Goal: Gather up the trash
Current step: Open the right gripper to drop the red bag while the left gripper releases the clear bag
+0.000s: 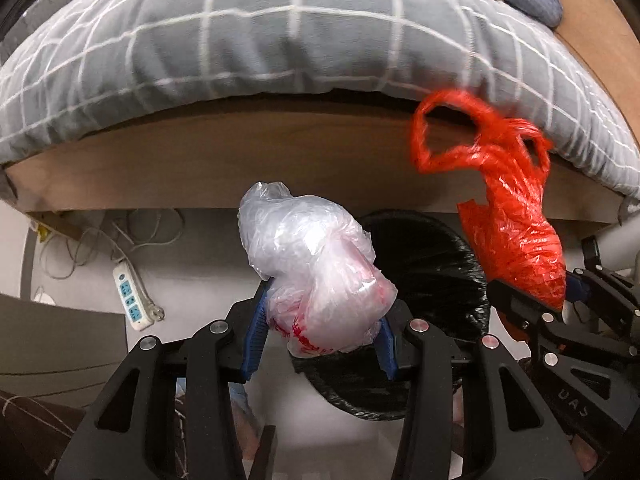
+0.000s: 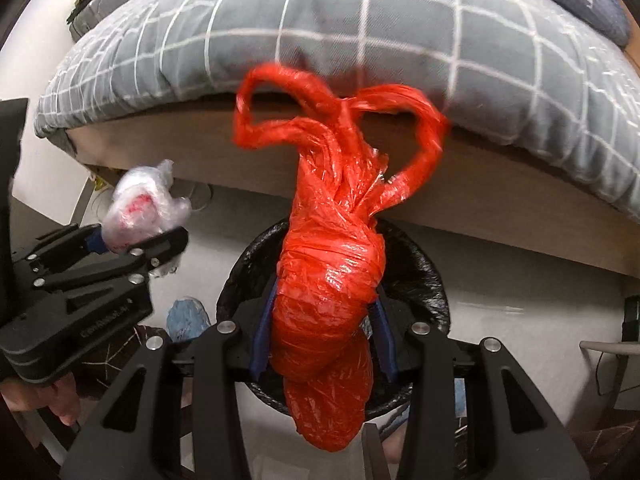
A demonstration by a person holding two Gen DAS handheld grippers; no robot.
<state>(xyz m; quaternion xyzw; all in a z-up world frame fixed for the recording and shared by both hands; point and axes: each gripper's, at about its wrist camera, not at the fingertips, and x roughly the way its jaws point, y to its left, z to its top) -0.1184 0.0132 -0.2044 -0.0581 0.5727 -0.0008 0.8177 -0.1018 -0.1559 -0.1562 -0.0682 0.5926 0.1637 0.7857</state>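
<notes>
A crumpled clear plastic bag (image 1: 316,272) with red print is pinched between the blue pads of my left gripper (image 1: 320,340). That bag (image 2: 144,208) and the left gripper (image 2: 132,240) also show at the left of the right wrist view. My right gripper (image 2: 324,336) is shut on a knotted red plastic bag (image 2: 332,288), whose handle loops stick up. The red bag (image 1: 516,240) and right gripper (image 1: 532,300) appear at the right of the left wrist view. Below both hangs a round bin with a black liner (image 1: 432,264), seen under the red bag as a black-lined bin (image 2: 424,276).
A bed with a grey checked duvet (image 1: 280,32) and a wooden side board (image 1: 200,160) stands just beyond the bin. A white power strip (image 1: 132,296) and cables lie on the floor at left. Blue crumpled thing (image 2: 188,316) lies beside the bin.
</notes>
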